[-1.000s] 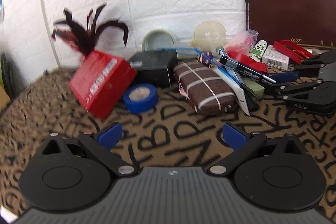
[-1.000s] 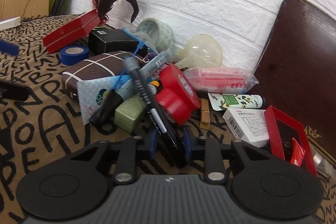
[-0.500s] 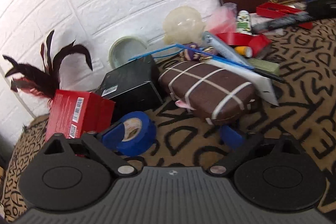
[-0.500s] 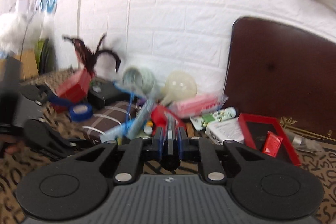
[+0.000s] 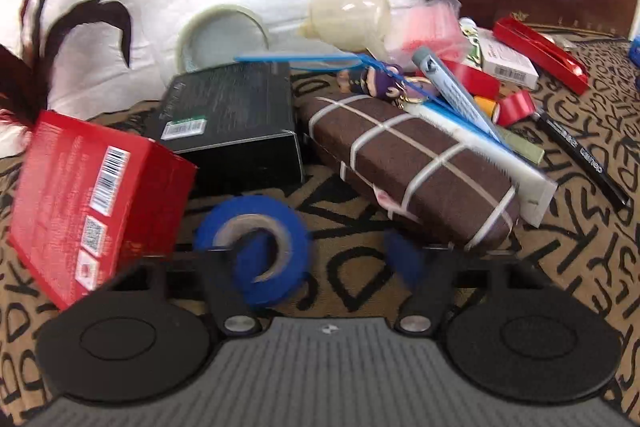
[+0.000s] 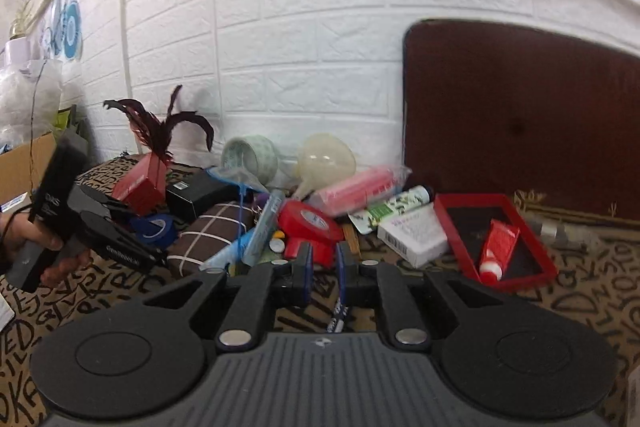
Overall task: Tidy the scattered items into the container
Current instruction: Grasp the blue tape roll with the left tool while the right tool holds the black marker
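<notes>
Left wrist view showed the job barely begun: a red box (image 5: 86, 195), a black box (image 5: 236, 119), a brown checked case (image 5: 412, 167), a funnel (image 5: 348, 11) and a black marker (image 5: 580, 155) all lay loose on the lettered cloth (image 5: 580, 227), with no container I could pick out. The left gripper (image 5: 324, 255) pointed steeply down, its jaws closing around the blue tape roll (image 5: 256, 247), one finger poking through the core, the other blurred and apart from it.

Right wrist view had the right gripper (image 6: 323, 267) held nearly level above the cloth, jaws easing apart with nothing between them; a marker (image 6: 338, 315) lay just below. A red tray (image 6: 496, 239) beside it held only a small red tube (image 6: 496, 251), and a hand (image 6: 36, 243) gripped the left tool by the tape
</notes>
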A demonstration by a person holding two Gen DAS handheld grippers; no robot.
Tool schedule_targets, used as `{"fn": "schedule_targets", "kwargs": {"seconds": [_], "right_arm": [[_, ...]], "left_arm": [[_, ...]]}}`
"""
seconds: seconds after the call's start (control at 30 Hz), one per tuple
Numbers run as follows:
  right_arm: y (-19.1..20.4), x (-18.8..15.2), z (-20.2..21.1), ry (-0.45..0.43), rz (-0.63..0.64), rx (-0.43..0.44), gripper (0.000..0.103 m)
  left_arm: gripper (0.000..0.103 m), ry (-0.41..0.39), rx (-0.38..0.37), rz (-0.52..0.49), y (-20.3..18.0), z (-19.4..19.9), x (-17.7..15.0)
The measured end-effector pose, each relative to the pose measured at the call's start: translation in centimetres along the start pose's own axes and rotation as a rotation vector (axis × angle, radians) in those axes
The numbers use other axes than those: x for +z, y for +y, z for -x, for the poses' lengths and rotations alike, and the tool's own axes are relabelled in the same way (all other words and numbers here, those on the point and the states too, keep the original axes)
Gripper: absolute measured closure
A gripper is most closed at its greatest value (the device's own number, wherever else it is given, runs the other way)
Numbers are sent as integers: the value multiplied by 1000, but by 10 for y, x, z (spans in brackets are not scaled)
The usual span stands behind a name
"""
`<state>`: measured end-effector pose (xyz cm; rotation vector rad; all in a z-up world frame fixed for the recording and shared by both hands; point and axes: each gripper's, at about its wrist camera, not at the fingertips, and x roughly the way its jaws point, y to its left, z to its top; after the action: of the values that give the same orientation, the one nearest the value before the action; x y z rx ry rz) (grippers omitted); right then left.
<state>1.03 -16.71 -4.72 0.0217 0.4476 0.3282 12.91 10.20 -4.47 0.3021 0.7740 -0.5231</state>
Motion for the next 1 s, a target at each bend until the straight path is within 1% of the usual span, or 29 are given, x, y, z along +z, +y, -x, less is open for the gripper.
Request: {"fn": "schedule_targets", "kwargs": {"seconds": [0.03,0.07,0.1,0.33,0.43,0.5,0.57,0.63,0.7,0.8,0.83,0.87,0.9,1.0], "right_arm": [[0,-4,-2,6,-11,-3,63],[0,-6,-4,8,-26,-2,47],[-1,-8,-7,14,-41,-2,45],[2,-19,-32,80,-50,-2,46],[5,-20,-44,125,-48,-10,46],[7,-20,-49,150,-53,-28,46],[9,-18,-53,180,-51,-50,46],[10,-16,-56,200,-43,-63,46],[11,-14,-57,206,-41,-64,44],[10,-12,-61,214,-41,-73,41],[9,-13,-64,223,-43,-79,39],[8,-13,-68,237,-46,-81,39],[8,-14,-71,245,-48,-82,38],[8,-21,-80,267,-34,-104,38]], "left_arm": [[82,1,6,7,1,1,0],[83,0,6,15,0,2,0],[83,-4,10,15,-2,3,-2],[84,-20,58,-20,-22,3,-12],[83,-15,47,-29,-19,-5,-10],[81,-6,35,-54,-17,-9,-9],[76,2,31,-89,-13,-13,-6],[75,29,6,-111,-10,-14,-3],[75,55,-5,-148,-9,-12,1],[75,65,-1,-205,-8,-12,7],[75,66,5,-213,-7,-11,7],[79,64,12,-218,-9,-9,6],[81,62,19,-224,-12,-8,5],[81,45,49,-236,-17,-7,2]]}}
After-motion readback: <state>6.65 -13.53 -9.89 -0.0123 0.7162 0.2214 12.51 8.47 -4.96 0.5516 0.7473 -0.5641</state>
